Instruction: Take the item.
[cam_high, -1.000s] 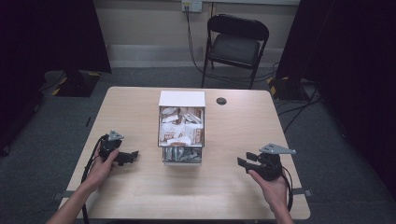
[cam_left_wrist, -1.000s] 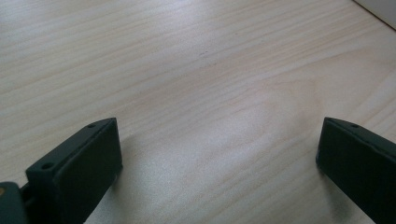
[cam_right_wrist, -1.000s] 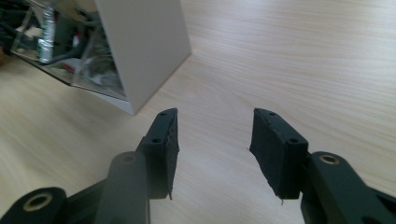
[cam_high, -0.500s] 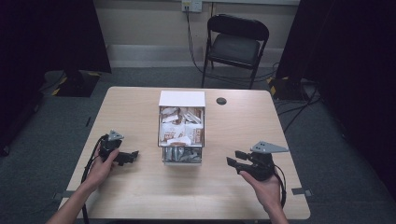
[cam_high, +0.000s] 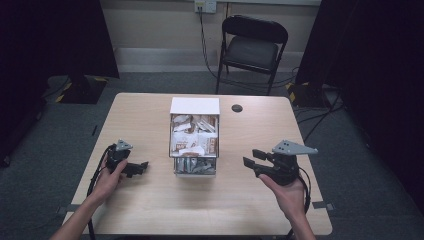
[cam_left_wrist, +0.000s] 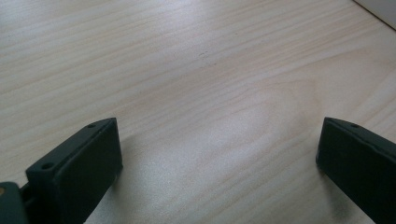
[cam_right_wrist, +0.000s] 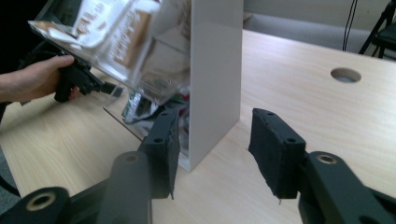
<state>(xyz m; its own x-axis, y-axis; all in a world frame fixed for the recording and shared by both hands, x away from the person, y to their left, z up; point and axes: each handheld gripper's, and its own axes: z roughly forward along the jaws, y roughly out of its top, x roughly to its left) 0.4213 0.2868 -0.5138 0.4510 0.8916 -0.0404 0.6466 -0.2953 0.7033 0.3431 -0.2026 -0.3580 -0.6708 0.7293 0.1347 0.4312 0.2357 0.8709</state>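
Note:
A white display box (cam_high: 195, 105) with a clear front stands at the middle of the table, stuffed with several snack packets (cam_high: 192, 132). My right gripper (cam_high: 251, 158) hovers above the table to the right of the box, pointing at it, jaws open and empty. In the right gripper view the box's white side wall (cam_right_wrist: 217, 70) rises just beyond that gripper (cam_right_wrist: 212, 144), and packets (cam_right_wrist: 121, 37) show through the clear side. My left gripper (cam_high: 142, 166) rests low on the table left of the box. Its jaws (cam_left_wrist: 217, 158) stand wide apart over bare wood.
The wooden table (cam_high: 150, 210) has a round cable hole (cam_high: 237, 108) behind the box to the right. A black folding chair (cam_high: 252, 47) stands beyond the far edge. Cables (cam_high: 315, 107) lie on the floor at right. The other hand and its gripper (cam_right_wrist: 79, 77) appear past the box.
My right gripper has risen off the table and moved left toward the box. The left gripper and the box have stayed where they were.

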